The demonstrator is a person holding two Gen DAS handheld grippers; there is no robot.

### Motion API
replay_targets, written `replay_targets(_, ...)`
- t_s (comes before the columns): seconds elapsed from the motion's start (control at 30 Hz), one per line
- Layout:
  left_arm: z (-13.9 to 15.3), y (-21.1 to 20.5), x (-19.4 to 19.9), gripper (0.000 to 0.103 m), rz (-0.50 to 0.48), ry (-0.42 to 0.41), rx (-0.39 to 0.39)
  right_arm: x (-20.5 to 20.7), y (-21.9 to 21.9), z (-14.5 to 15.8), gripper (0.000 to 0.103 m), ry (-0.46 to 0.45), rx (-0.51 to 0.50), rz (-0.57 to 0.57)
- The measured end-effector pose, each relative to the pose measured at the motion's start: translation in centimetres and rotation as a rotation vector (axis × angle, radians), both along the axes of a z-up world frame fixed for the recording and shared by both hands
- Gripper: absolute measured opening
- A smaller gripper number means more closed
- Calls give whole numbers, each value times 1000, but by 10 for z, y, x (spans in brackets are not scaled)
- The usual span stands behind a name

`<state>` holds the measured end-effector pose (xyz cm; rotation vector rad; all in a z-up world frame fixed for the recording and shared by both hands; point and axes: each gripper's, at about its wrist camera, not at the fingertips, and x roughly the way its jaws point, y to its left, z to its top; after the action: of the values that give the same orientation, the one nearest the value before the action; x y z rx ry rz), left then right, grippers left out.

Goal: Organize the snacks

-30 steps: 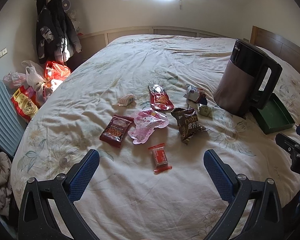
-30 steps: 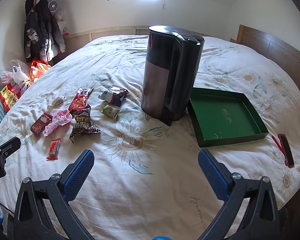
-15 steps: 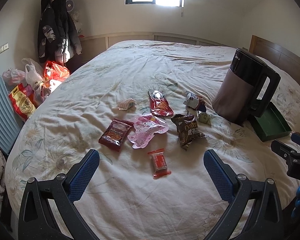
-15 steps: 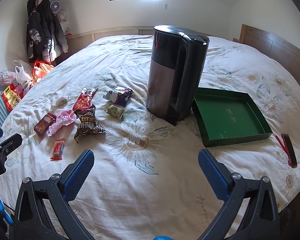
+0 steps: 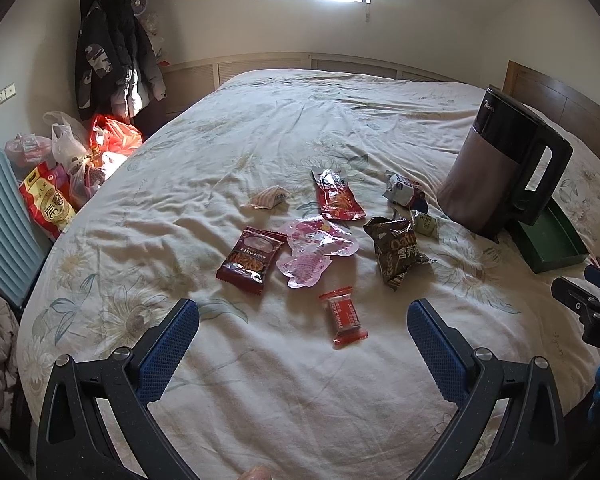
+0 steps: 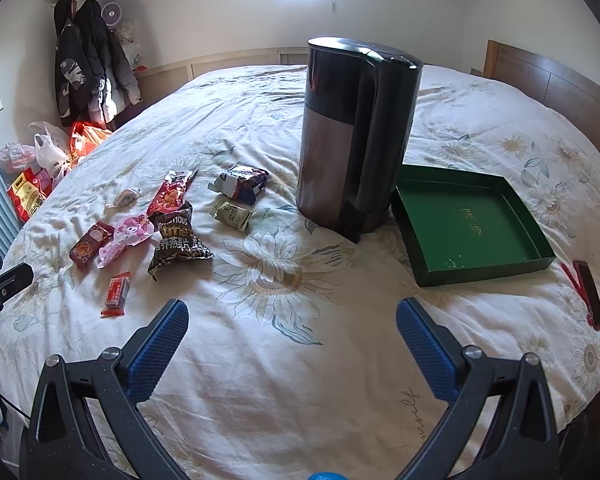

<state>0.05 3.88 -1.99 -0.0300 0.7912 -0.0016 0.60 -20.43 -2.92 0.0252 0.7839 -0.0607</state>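
Note:
Several snack packets lie spread on the bed: a small red bar [image 5: 343, 316], a dark red packet [image 5: 251, 259], a pink packet [image 5: 314, 250], a brown oat bag [image 5: 398, 253], a red torn packet [image 5: 338, 197], a small striped one [image 5: 269, 199] and a blue-white one [image 5: 404, 193]. An empty green tray [image 6: 470, 222] lies right of the kettle. My left gripper [image 5: 303, 330] is open and empty, hovering just short of the red bar. My right gripper [image 6: 292, 332] is open and empty above bare sheet, in front of the kettle.
A tall dark kettle [image 6: 354, 132] stands between the snacks and the tray. A dark red-trimmed object [image 6: 588, 292] lies near the bed's right edge. Plastic bags [image 5: 80, 152] and a blue radiator [image 5: 4, 224] stand on the floor left of the bed.
Both grippers have drawn back and tilted up a little, so the snacks, kettle and tray sit slightly farther and lower in view. Nothing on the bed has moved.

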Motion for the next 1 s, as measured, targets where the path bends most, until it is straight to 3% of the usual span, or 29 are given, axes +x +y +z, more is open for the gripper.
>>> replay_targets(0.17, -6, 12, -1, 102, 69, 21, 29, 3, -1, -7, 103, 6, 21, 15)
replay_targets(0.43, -27, 39, -4, 102, 110, 77, -15, 15, 3, -25, 103, 39, 61, 49)
replay_targets(0.6, -38, 36, 4, 101, 80, 115, -59, 32, 16, -34, 103, 64, 81, 88)
replay_targets(0.83, -66, 3, 33, 86, 0, 197, -56, 75, 46, -49, 103, 109, 109, 181)
replay_targets(1.0, -83, -11, 58, 84, -24, 235, -76, 112, 68, -58, 103, 137, 138, 246)
